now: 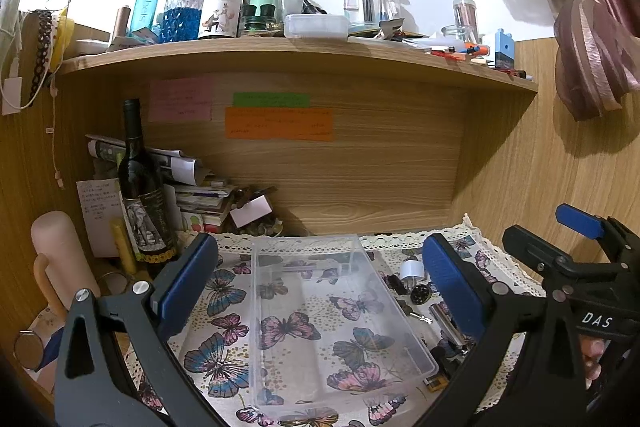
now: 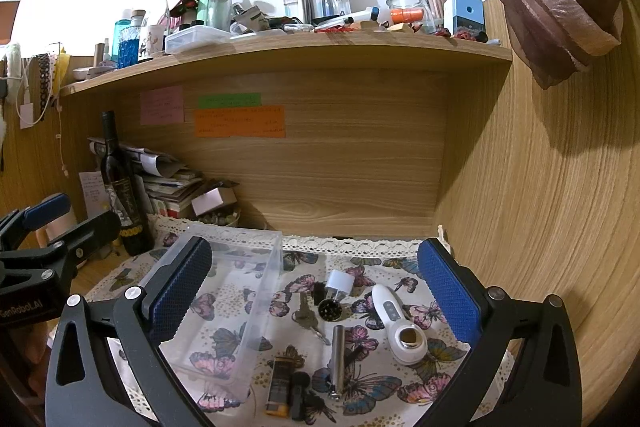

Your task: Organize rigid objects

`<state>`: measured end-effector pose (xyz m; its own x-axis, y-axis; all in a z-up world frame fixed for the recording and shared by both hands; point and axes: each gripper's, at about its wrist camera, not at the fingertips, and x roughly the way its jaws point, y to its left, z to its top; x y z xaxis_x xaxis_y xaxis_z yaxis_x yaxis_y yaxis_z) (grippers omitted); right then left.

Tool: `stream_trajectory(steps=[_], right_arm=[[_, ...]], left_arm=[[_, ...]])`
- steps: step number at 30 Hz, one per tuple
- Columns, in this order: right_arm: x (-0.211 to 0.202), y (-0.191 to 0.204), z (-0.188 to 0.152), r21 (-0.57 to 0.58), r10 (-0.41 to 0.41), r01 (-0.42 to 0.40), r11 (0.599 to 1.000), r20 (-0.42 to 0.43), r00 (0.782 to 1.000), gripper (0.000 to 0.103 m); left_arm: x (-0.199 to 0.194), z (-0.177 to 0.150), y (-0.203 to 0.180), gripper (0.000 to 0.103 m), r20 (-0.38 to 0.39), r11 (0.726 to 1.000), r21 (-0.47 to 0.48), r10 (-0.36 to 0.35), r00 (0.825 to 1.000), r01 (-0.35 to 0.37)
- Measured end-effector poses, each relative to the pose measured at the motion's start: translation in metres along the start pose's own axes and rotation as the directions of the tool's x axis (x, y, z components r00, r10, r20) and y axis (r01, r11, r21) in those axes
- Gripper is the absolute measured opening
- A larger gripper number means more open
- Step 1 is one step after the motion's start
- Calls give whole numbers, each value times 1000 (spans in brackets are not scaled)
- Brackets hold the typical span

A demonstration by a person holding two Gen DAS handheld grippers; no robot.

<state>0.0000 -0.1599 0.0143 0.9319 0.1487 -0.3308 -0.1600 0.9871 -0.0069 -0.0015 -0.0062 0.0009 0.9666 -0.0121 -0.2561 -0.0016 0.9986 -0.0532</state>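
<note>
On the butterfly cloth [image 1: 224, 367] under the wooden shelf [image 1: 280, 55], a clear bin [image 1: 340, 323] lies with nothing in it, its long side running from near to far. The left gripper [image 1: 320, 279] hangs above it with jaws spread wide, one blue pad on each side of the bin and nothing between them. The right gripper [image 2: 316, 291] is likewise wide open and holds nothing; it hovers over the small items to the right of the bin.

Those items lie loose on the cloth, all outside the bin. Farthest is a white plug [image 2: 339, 285], with a small dark block just left of it and a round black cap [image 2: 329, 309] just near of it. Keys [image 2: 306, 315] lie left of the cap, close to the bin wall. A white handheld device [image 2: 396, 323] lies at a slant on the right, its round head toward the near side. A steel tube [image 2: 338, 359] lies near of the cap, pointing near to far. At the near edge sit a yellow-and-black battery [image 2: 278, 385] and a black piece [image 2: 300, 395] beside it, touching or nearly so.

To the far left a wine bottle [image 1: 144, 195] stands upright in front of a heap of papers [image 1: 196, 187]. Coloured notes [image 1: 276, 123] are stuck on the back panel. The shelf carries crowded bottles and jars. A curtain [image 1: 592, 27] hangs at the upper right.
</note>
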Motion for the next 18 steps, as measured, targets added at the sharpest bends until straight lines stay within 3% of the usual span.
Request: stream_trajectory(steps=[18], right_arm=[[-2,2,0,2,2,-2,1000,1,1000,103]], left_arm=[[0,0,-1,103,3,1000,1,1,1000,-1]])
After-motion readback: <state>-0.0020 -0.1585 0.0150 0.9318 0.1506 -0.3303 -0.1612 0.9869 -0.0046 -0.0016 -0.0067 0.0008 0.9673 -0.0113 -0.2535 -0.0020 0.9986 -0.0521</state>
